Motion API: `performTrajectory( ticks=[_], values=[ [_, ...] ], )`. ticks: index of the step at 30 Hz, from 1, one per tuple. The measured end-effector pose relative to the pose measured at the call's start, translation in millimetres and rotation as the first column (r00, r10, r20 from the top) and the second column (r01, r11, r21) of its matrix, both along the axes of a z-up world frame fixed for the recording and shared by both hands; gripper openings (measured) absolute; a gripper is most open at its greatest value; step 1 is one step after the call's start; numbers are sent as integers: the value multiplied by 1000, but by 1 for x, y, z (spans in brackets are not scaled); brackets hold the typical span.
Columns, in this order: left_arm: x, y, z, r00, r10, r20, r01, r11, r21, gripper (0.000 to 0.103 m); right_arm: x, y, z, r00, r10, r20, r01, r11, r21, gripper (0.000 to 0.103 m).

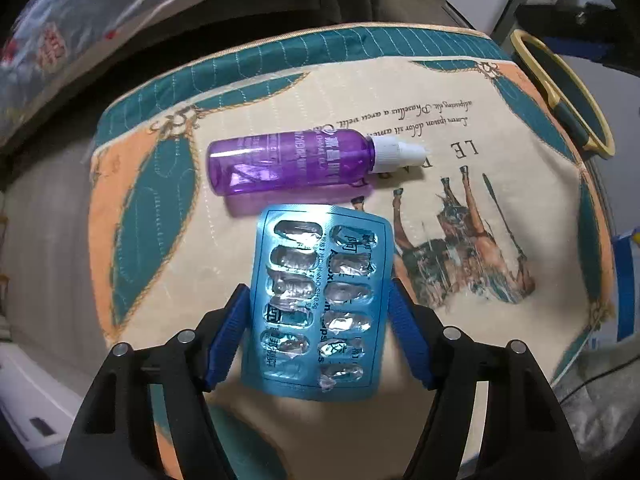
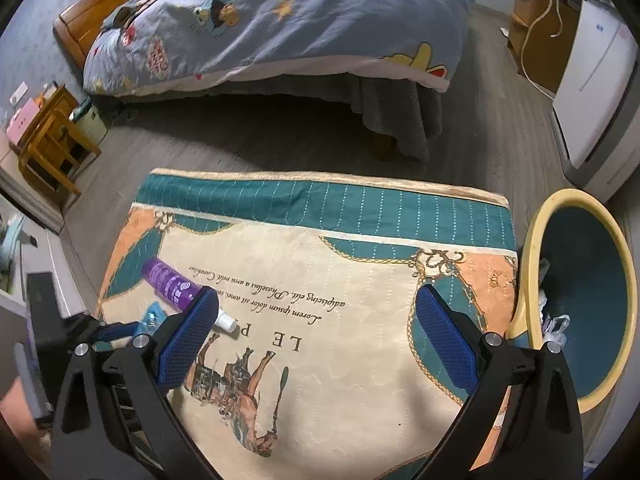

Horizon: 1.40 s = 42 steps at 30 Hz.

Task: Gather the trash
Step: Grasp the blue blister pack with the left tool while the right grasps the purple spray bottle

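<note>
A blue used pill blister pack [image 1: 320, 300] lies between the blue pads of my left gripper [image 1: 318, 292], which touch or nearly touch its two long edges. Whether the pack is lifted off the cloth I cannot tell. A purple bottle [image 1: 292, 160] with a white cap lies on its side just beyond it. My right gripper [image 2: 316, 300] is open and empty above the patterned cloth [image 2: 340, 340]. In the right wrist view the bottle [image 2: 170, 282] and a corner of the pack [image 2: 154, 316] show at the left, beside the left gripper.
A teal bin with a yellow rim [image 2: 580, 312] stands at the cloth's right edge, with some clear trash inside; its rim also shows in the left wrist view [image 1: 560, 92]. A bed with a blue duvet [image 2: 300, 20] lies beyond. A white appliance [image 2: 592, 92] stands at the right.
</note>
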State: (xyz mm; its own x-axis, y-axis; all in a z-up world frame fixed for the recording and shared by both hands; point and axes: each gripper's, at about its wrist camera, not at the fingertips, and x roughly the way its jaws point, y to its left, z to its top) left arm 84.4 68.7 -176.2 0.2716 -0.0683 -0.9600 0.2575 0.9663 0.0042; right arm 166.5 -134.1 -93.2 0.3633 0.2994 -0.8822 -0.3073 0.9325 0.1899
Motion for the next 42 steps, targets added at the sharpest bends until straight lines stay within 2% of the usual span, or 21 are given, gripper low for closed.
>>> performTrajectory(
  ticks=[4, 7, 10, 12, 15, 17, 22, 28, 29, 30, 35, 42],
  values=[
    [-6, 5, 38, 999, 12, 45, -13, 1000, 13, 70, 0, 16, -5, 999, 50, -9, -50, 999, -7, 97],
    [-10, 18, 67, 996, 18, 85, -21, 999, 37, 70, -2, 40, -12, 992, 130, -1, -130, 991, -36, 97],
    [-14, 34, 77, 993, 59, 104, -67, 995, 74, 70, -7, 67, -18, 974, 226, 20, -224, 972, -73, 97],
    [-11, 55, 75, 986, 139, 96, -142, 990, 25, 70, -10, 84, -25, 959, 283, 24, -280, 956, -90, 96],
    [-10, 69, 74, 976, 199, 90, -199, 980, -6, 70, -14, 110, -35, 930, 368, 21, -363, 924, -119, 86],
    [-17, 77, 74, 975, 201, 93, -202, 979, -2, 70, -16, 127, -45, 906, 424, 12, -419, 898, -137, 77],
    [-14, 79, 72, 974, 201, 107, -202, 979, -7, 70, -22, 165, -65, 855, 518, -13, -513, 843, -161, 67],
    [-17, 80, 69, 981, 167, 102, -171, 985, 36, 70, -25, 183, -78, 836, 546, -51, -545, 819, -177, 45],
    [-18, 79, 69, 982, 160, 102, -165, 986, 39, 70, -25, 184, -77, 837, 544, -57, -545, 820, -174, 37],
    [-19, 79, 70, 982, 155, 103, -160, 986, 42, 70, -24, 183, -76, 841, 538, -61, -539, 823, -176, 35],
    [-19, 73, 75, 983, 135, 120, -141, 989, 39, 70, -23, 163, -57, 870, 490, -53, -492, 858, -145, 34],
    [-16, 41, 87, 984, 76, 162, -85, 995, 52, 70, -23, 118, -28, 905, 425, -28, -425, 894, -143, 34]
  ],
)
